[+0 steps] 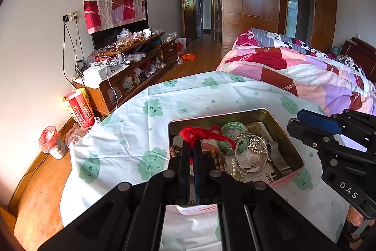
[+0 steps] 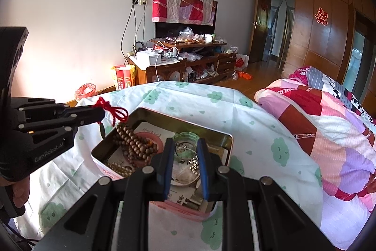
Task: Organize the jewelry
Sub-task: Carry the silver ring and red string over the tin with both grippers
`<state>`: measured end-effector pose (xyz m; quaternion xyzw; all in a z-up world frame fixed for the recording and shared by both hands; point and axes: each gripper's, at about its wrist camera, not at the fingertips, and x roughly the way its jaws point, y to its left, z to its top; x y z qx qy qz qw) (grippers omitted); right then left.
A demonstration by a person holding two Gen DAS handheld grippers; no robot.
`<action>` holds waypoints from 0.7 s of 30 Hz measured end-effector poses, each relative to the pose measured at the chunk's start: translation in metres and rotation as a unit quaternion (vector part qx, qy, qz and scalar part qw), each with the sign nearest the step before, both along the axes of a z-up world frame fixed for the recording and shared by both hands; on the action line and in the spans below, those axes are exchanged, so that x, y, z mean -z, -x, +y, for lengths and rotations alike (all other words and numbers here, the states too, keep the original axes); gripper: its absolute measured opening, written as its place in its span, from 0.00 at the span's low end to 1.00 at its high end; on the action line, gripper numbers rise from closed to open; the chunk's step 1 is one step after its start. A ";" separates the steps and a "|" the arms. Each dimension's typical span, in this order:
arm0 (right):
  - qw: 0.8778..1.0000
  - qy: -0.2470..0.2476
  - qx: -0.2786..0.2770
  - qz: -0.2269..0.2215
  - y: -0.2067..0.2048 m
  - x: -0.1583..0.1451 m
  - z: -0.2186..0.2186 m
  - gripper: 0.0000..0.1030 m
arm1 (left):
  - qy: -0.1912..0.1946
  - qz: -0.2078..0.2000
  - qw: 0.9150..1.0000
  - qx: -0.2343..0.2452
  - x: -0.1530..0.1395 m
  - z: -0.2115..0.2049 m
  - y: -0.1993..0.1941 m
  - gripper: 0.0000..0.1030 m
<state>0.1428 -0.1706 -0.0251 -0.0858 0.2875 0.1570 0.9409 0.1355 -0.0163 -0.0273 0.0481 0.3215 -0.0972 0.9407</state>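
Jewelry fills an open metal tin [image 1: 285, 131] on a table under a white cloth with green clouds [image 1: 131, 124]. Going left to right in the left wrist view: at about nine o'clock in the tin, the left gripper [image 1: 193, 145] is clamped shut on a red knotted cord [image 1: 199, 132]; the right wrist view shows the cord [image 2: 110, 108] raised above the tin's left rim with a small dark piece dangling below it. Under it lie brown wooden beads [image 2: 136, 145], a pink ring-shaped item, then at twelve o'clock a pale green bangle [image 1: 232, 129], and toward three o'clock silver bangles [image 1: 252, 154] and a silvery bead chain. The right gripper [image 2: 185, 166] hovers over the tin with its pads partly apart and nothing visibly between them (the silver pieces sit below the gap). The cord is likely light and limp, best pinched at the knot, and it may drag whatever it is tied to. The green bangle looks stiff, smooth and breakable, so take it across the band; bead strands will sag and snag.
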 end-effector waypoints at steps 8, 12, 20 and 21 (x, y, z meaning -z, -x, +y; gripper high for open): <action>1.000 0.003 0.002 0.004 -0.008 0.001 0.003 0.22 | -0.001 0.000 1.000 -0.004 0.001 -0.001 -0.007 0.01; 1.000 0.005 0.004 0.008 -0.013 0.004 0.004 0.22 | -0.004 0.004 1.000 -0.005 0.003 0.000 -0.013 0.01; 1.000 0.004 0.009 0.021 -0.027 0.010 0.004 0.22 | -0.017 0.021 1.000 -0.007 0.012 -0.008 -0.030 0.01; 1.000 0.003 0.011 0.025 -0.031 0.011 0.004 0.22 | -0.018 0.025 1.000 -0.006 0.013 -0.008 -0.032 0.01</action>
